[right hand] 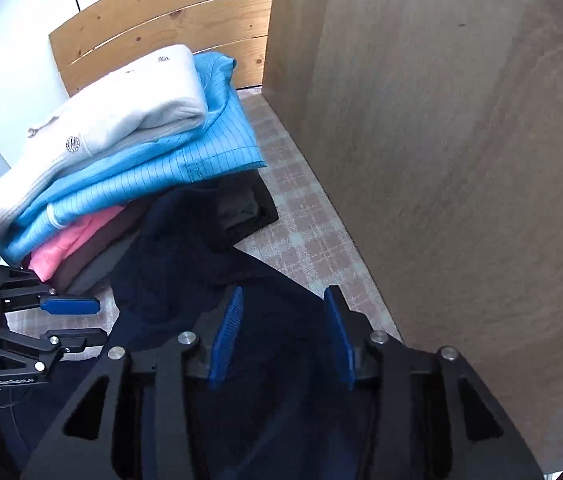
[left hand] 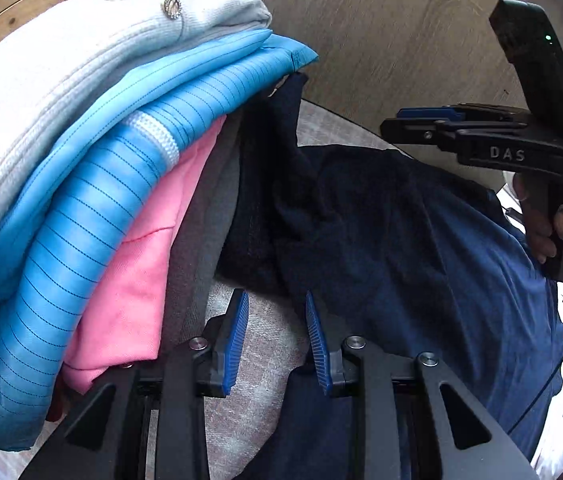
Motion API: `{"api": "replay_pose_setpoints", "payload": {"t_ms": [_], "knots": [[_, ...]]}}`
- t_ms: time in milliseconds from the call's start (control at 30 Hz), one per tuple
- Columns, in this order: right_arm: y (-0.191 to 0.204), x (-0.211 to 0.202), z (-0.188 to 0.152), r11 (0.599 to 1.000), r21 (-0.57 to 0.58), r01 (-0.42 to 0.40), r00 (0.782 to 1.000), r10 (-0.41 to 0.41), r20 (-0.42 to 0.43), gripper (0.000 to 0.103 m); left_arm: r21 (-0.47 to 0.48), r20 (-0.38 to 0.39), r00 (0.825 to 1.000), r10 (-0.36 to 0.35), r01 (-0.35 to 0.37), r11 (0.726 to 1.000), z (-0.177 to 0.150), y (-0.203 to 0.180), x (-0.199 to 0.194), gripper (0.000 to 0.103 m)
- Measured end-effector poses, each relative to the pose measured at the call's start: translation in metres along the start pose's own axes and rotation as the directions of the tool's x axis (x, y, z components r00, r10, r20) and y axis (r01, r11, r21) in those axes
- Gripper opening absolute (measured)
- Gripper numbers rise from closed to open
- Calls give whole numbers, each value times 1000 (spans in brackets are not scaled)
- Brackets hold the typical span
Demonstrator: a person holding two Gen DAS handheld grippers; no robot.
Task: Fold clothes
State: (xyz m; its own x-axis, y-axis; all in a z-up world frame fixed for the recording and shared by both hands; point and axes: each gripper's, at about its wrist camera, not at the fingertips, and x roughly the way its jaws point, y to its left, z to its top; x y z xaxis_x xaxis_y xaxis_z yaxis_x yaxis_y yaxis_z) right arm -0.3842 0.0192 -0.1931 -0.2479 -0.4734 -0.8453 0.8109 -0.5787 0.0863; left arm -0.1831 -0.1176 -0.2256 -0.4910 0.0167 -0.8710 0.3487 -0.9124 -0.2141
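Beside the wooden panel [right hand: 461, 160]: checked surface [right hand: 305, 240], perhaps a bed, hard to tell. Away from the panel, folded stack [right hand: 129, 148] done: white, blue, pink. Between stack and panel, navy garment [left hand: 381, 232] still rumpled, folding left. Left hand-held gripper [left hand: 277, 336] released, poised at its edge. Right hand-held gripper [right hand: 281, 332] released above it, nothing gripped.

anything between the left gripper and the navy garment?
Nothing visible. The left gripper hangs open at the near edge of the dark navy garment. The folded stack of white, blue and pink clothes sits to its left, clear of that gap.
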Motion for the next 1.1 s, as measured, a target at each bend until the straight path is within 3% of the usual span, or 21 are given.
{"api": "replay_pose_setpoints", "payload": {"t_ms": [67,100,200,267,300,333,500,633,800,933,1067,1100], "knots": [[6,23,9,999,-35,-39,999,38,-39,56,5,-2,1000,5,-5,1000,1,-1,-2,28],[11,37,13,997,-71,-14,998,10,-68,65,8,-5,1000,8,-8,1000,1,0,-2,28],[12,68,12,988,-142,54,987,-74,-141,66,11,-9,1000,14,-14,1000,1,1,-1,28],[-2,65,11,997,-70,12,990,-21,-140,63,14,-9,1000,14,-14,1000,1,0,1,28],[-6,59,7,998,-63,11,989,-20,-149,41,14,-9,1000,14,-14,1000,1,-1,1,28],[-8,53,3,998,-60,13,987,-23,-157,3,14,-8,1000,14,-13,1000,1,-3,2,28],[-9,8,-19,992,-103,73,985,-88,-147,2,16,-6,1000,9,-9,1000,1,-15,8,28],[-27,-27,-36,973,-47,228,967,-232,-109,2,-7,-9,1000,23,-23,1000,5,-20,17,28],[-34,-15,-50,963,-86,256,946,-267,-182,2,-41,-21,999,40,-41,998,15,-25,34,28],[-32,-5,-59,966,-78,248,944,-259,-206,2,-70,-18,998,52,-53,996,37,-18,48,28],[-44,-18,-54,983,1,182,966,-178,-189,5,-82,-15,999,47,-48,995,48,-22,63,29],[-46,-24,-48,988,28,151,976,-145,-162,10,-77,-6,999,49,-49,996,50,-24,65,29]]}}
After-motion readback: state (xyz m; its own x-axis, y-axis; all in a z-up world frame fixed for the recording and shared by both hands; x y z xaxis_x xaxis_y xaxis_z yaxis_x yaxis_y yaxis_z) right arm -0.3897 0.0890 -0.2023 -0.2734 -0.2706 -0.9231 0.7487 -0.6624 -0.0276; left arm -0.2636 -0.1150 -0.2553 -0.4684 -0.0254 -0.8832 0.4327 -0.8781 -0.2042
